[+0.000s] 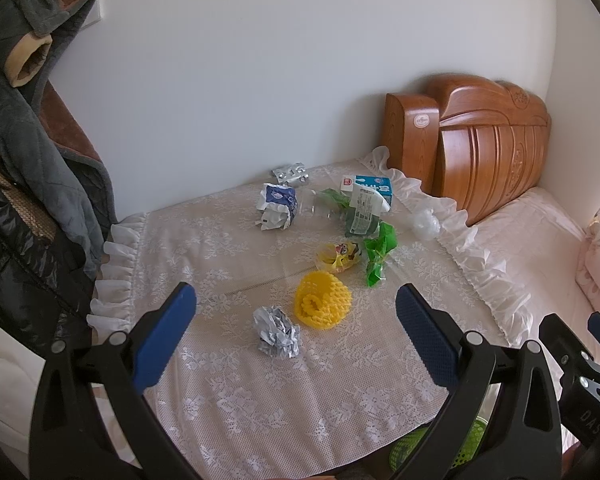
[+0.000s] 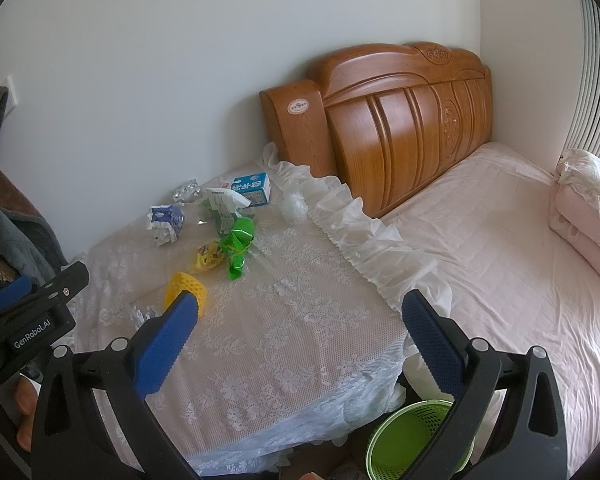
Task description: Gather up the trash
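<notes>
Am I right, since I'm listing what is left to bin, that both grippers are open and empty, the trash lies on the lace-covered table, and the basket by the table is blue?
Not quite: the basket is green, as the right wrist view shows. The rest holds: the left gripper and right gripper are open and empty, and the trash, such as the yellow foam net, lies on the lace-covered table.

The table is covered by a matt white lace cloth [image 1: 340, 380] with a ruffled sheer edge. Near its front edge lie a crinkled, shiny foil ball [image 1: 278, 332] and a yellow foam net sleeve [image 1: 323, 300]. Toward the far edge: glossy green plastic wrappers [image 1: 378, 254], a printed paper carton [image 1: 374, 188]. The headboard [image 2: 400, 120] is polished wood. Both grippers carry matt black plastic arms with dimpled blue pads [image 1: 426, 334]. The green basket [image 2: 412, 440] is perforated plastic
</notes>
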Tool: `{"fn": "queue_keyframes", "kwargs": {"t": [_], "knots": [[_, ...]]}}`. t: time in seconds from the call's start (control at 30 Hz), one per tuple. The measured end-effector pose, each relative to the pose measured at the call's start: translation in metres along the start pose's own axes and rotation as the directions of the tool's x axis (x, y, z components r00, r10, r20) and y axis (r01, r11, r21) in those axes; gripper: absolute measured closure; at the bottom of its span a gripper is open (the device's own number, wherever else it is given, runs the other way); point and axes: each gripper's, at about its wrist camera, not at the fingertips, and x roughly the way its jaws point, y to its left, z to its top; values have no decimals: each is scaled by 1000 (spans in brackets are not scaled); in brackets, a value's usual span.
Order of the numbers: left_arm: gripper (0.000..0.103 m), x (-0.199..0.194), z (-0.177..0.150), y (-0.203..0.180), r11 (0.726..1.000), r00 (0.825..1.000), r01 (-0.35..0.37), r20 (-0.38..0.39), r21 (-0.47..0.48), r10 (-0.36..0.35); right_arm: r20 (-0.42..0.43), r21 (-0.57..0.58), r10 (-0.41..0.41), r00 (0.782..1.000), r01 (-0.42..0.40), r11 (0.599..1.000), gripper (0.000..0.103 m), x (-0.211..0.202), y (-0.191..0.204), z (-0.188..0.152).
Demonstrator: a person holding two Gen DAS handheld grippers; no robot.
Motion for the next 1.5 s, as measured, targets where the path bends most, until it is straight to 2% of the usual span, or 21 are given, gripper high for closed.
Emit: {"fn": "queue_keyframes", "kwargs": {"t": [0.77,0.93,1.13,1.37,1.5], "knots": [[7,2,-2,1,1000,1000,5,-6,-5,-5,-1,1,-1,1000,1,1000,2,1,1,1],[7,4,-7,4,999,999,33,-18,-24,-34,-6,2,-1,1000,1,1000,2,3,1,-1],[7,15,-18,21,999,999,15,-49,-34,-17,-51,15,8,999,-7,1000,2,19,0,-14],[7,42,-49,52,1000,990,-8,-141,-27,4,-130,32,19,991,-15,999,2,50,0,-33],[7,54,-62,61,1000,986,7,-164,-11,-9,-167,39,25,986,-19,999,2,65,2,-41]]}}
